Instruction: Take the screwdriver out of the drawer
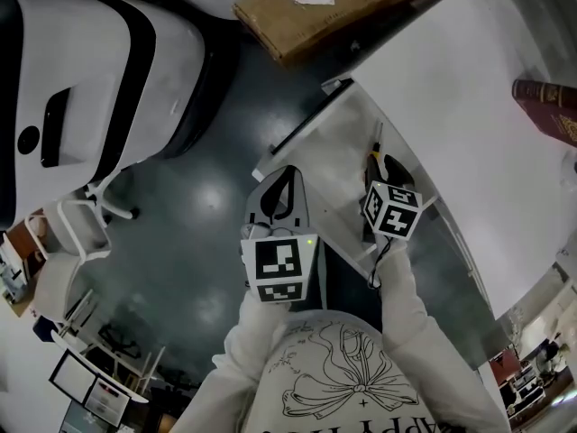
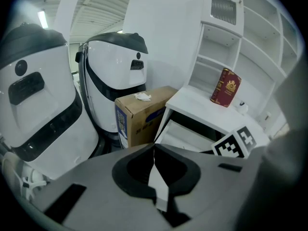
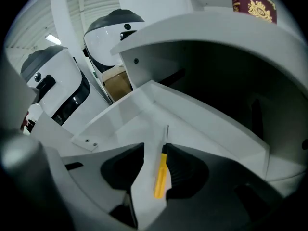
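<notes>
A yellow-handled screwdriver (image 3: 161, 177) lies flat on the floor of the open white drawer (image 3: 120, 117), its thin shaft pointing away from me. My right gripper (image 3: 155, 146) is down in the drawer with its jaws apart on either side of the handle. The handle lies close beside the right jaw, with a clear gap to the left one. From the head view the right gripper (image 1: 385, 163) hangs over the screwdriver (image 1: 375, 147) in the drawer (image 1: 329, 147). My left gripper (image 1: 288, 174) is at the drawer's front edge. Its tips (image 2: 154, 147) meet with nothing between them.
A cardboard box (image 1: 343, 3) stands on the dark floor beyond the drawer. A red book (image 1: 550, 106) stands on the white desk top (image 1: 469, 88). Two large white and black machines (image 1: 90, 88) fill the left side. White shelves (image 2: 226, 37) rise behind the desk.
</notes>
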The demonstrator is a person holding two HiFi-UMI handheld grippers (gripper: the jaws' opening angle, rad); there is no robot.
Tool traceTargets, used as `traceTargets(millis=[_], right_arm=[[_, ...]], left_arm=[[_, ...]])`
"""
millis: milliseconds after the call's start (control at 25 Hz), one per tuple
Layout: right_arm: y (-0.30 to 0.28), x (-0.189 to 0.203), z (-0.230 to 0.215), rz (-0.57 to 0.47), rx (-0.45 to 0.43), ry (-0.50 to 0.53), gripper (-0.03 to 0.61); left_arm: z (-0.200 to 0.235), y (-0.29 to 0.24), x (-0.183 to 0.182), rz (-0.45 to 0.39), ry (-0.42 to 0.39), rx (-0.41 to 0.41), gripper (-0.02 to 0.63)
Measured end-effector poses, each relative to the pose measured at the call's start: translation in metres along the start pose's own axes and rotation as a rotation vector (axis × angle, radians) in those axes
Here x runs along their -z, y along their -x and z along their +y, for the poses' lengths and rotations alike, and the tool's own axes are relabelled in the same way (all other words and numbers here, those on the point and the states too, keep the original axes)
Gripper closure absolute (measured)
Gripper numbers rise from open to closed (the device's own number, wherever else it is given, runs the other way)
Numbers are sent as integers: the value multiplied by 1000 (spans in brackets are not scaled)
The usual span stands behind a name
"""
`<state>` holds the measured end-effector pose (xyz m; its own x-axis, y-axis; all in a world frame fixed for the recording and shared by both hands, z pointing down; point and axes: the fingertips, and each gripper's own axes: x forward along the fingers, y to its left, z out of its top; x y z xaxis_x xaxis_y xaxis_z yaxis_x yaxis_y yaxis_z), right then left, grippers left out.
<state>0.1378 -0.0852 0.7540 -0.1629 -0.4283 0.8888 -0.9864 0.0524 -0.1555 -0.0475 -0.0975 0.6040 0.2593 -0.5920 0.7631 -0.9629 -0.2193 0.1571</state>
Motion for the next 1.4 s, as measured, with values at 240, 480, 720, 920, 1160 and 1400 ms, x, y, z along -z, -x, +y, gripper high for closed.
traceTargets(millis=[240, 480, 720, 920, 1160, 1400], right_arm=[[-22, 13, -7, 47, 6, -15, 451], [-37, 24, -12, 86, 13, -12, 459], [-46, 35, -14, 125, 20, -18, 462], [-52, 42, -14, 151, 32, -10, 476], [-54, 44, -18, 151, 60, -14, 502], [-51, 45, -17, 158, 33, -20, 508]], left_arm=[[1, -5, 4, 10, 12, -6, 606], [6, -10, 9, 20, 24, -16, 606], [8, -14, 13, 32, 34, -17, 606], [11, -14, 17, 38, 41, -20, 606], [15, -11, 16, 27, 54, -29, 606], [17, -4, 16, 13, 66, -35, 606]])
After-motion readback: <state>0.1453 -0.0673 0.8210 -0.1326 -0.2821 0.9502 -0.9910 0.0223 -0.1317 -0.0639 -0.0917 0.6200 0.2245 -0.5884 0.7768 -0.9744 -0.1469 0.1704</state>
